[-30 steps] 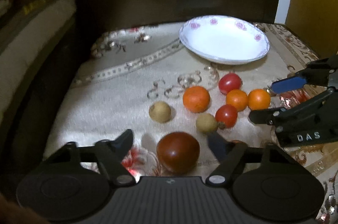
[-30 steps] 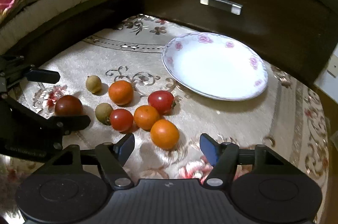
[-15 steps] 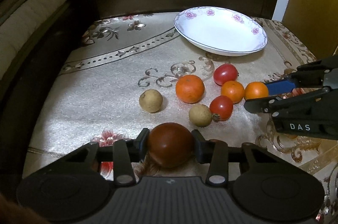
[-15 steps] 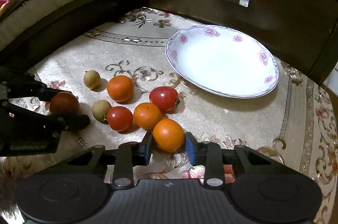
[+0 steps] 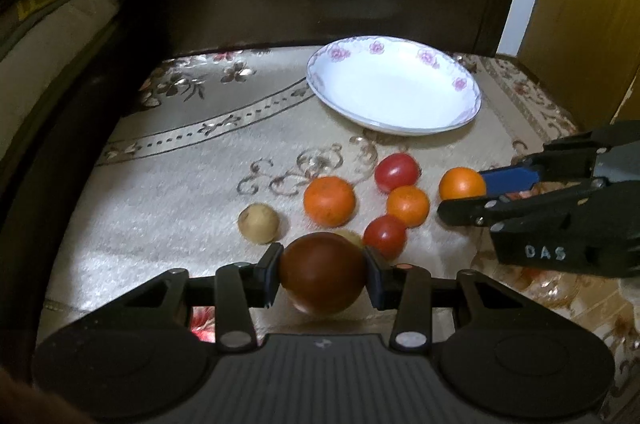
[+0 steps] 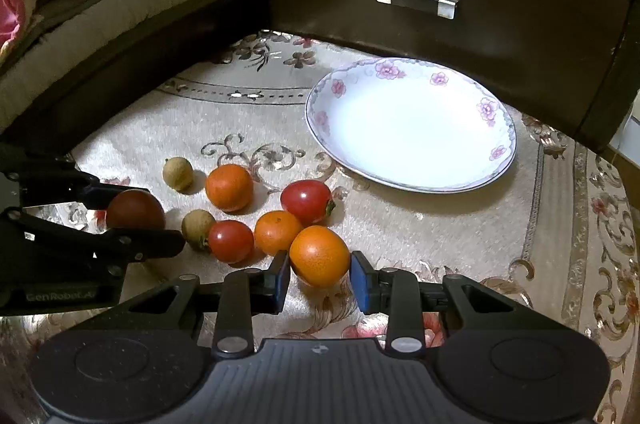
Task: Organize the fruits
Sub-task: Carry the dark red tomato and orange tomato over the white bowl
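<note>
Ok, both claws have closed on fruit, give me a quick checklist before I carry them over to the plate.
1. Left claw grips the dark red round tomato on both sides: ok.
2. Right claw grips the front orange round citrus: ok.
3. Both fruits lifted off the patterned cloth: cannot tell.
4. White flowered ceramic plate bare for placing: ok.
5. Small brown round longan directly behind the tomato may get nudged: not ok.
</note>
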